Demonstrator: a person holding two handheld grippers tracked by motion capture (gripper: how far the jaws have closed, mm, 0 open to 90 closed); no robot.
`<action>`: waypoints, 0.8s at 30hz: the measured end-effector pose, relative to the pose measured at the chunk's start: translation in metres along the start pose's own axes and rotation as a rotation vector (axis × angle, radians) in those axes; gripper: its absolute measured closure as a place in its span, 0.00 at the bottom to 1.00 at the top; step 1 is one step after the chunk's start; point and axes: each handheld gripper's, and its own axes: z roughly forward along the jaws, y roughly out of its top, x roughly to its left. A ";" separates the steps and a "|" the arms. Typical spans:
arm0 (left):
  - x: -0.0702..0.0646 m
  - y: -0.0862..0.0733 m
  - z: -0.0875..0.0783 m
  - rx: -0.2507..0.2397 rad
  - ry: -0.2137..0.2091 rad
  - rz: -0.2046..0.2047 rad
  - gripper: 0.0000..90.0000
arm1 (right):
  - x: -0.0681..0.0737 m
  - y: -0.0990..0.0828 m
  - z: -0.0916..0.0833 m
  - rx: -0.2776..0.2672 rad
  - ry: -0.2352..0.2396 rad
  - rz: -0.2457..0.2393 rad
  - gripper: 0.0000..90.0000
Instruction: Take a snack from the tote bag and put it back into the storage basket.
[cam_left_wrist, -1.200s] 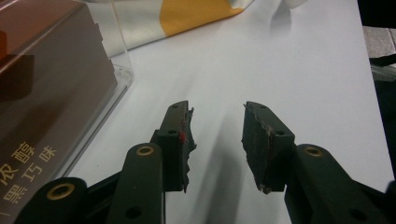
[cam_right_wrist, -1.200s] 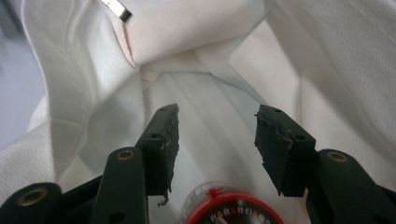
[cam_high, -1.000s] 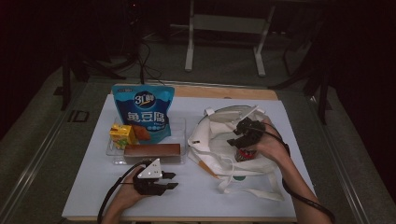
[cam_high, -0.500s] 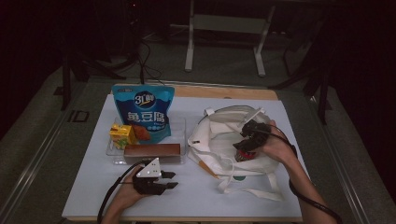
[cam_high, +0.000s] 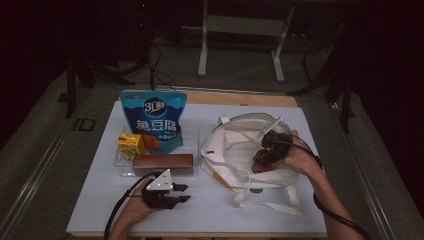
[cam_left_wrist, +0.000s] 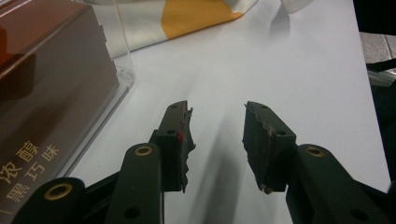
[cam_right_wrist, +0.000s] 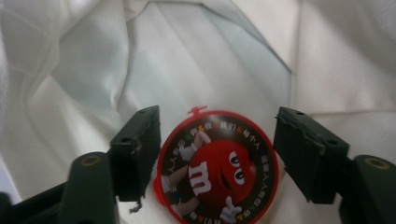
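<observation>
A white-topped table (cam_high: 210, 210) stands in a dark room. At its right, the right gripper (cam_right_wrist: 217, 154) reaches into a crumpled white cloth bag (cam_high: 235, 145), its jaws apart on either side of a round red M&M's candy container (cam_right_wrist: 217, 170). The left gripper (cam_left_wrist: 217, 140), jaws apart and empty, rests near the front, beside a brown chocolate box (cam_left_wrist: 42, 84).
</observation>
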 end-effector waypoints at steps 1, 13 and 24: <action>0.000 0.000 0.000 0.000 0.000 0.000 0.67 | 0.000 -0.001 0.000 0.011 0.008 0.001 0.33; 0.000 0.000 0.000 0.001 -0.001 0.001 0.67 | 0.000 -0.009 0.009 0.082 0.003 -0.019 0.23; 0.000 0.000 0.000 0.002 -0.001 0.002 0.67 | -0.001 -0.011 0.013 0.101 0.010 0.026 0.27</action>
